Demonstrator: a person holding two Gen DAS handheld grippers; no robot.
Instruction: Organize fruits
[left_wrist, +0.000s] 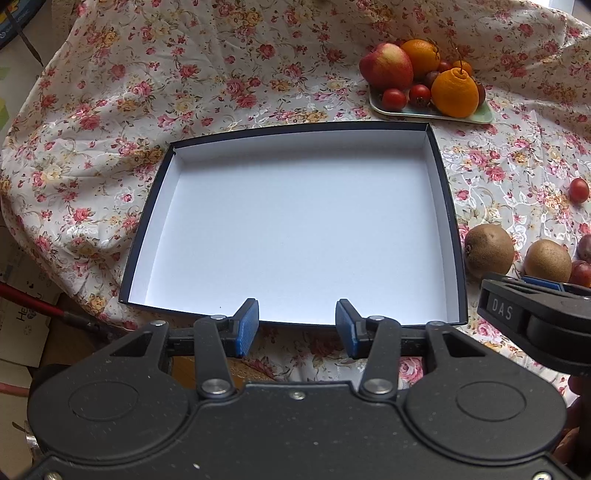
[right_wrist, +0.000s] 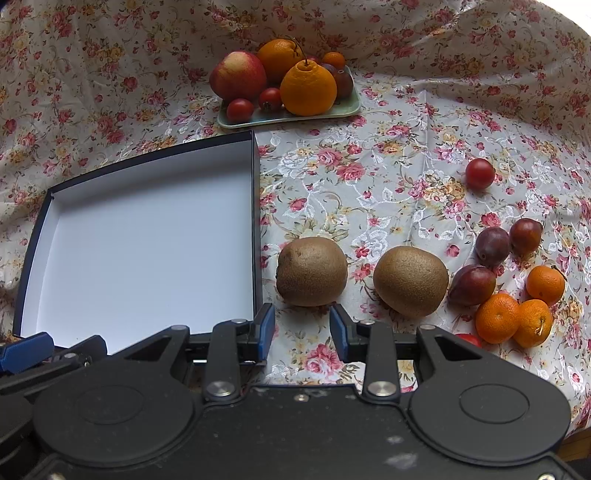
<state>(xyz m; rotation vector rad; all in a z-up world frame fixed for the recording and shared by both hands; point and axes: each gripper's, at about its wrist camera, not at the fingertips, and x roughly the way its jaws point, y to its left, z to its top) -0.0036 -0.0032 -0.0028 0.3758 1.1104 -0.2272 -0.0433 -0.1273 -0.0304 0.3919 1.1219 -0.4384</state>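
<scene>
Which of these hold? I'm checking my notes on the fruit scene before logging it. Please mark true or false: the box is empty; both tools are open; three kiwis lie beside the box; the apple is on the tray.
1. The shallow dark-rimmed box with white inside is empty. True.
2. The left tool and right tool are both open, holding nothing. True.
3. Three brown fuzzy kiwis lie beside the box. False: two, one nearer the box, another beyond it.
4. The red-yellow apple lies loose on the floral cloth. False: it is on the pale green tray.
</scene>
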